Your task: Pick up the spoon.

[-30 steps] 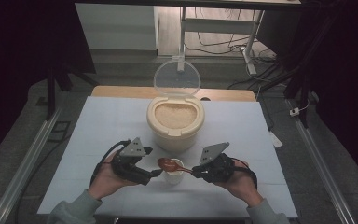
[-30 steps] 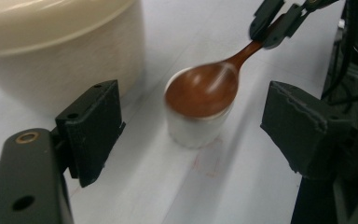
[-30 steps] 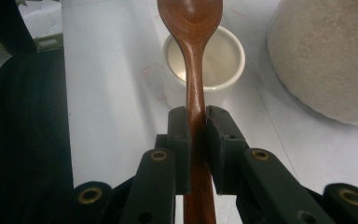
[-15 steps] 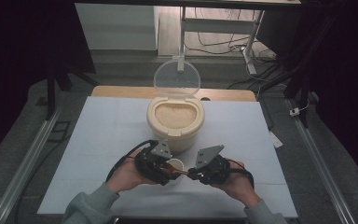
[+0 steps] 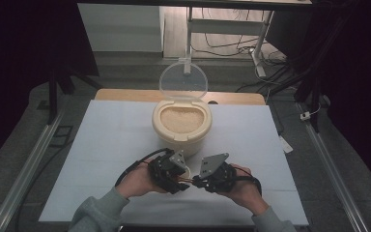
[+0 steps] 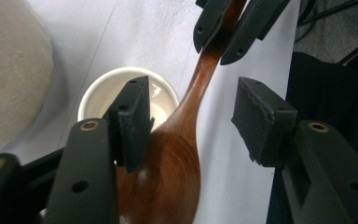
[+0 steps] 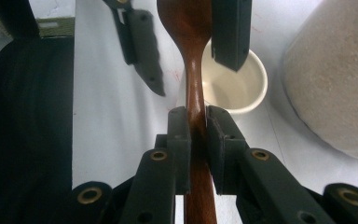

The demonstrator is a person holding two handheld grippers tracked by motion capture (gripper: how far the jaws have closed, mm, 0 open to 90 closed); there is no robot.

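Pinching a smooth wooden spoon's (image 7: 193, 100) slim handle, the right gripper (image 7: 196, 135) is clamped shut. The left gripper (image 6: 191, 121) gapes around its glossy oval bowl, beside a small round white cup (image 6: 100, 91).

The wooden spoon (image 6: 177, 154) is a glossy reddish brown, the small cup (image 7: 235, 86) beside it creamy white. The rice container (image 5: 181, 126) is beige on a pale bluish-white table (image 5: 106, 145); the grippers' jaws are matte black.

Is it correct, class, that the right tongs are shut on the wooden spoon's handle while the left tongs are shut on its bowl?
Not quite. The left tongs are open around the wooden spoon, as the left gripper view shows. The right tongs do grip its handle.
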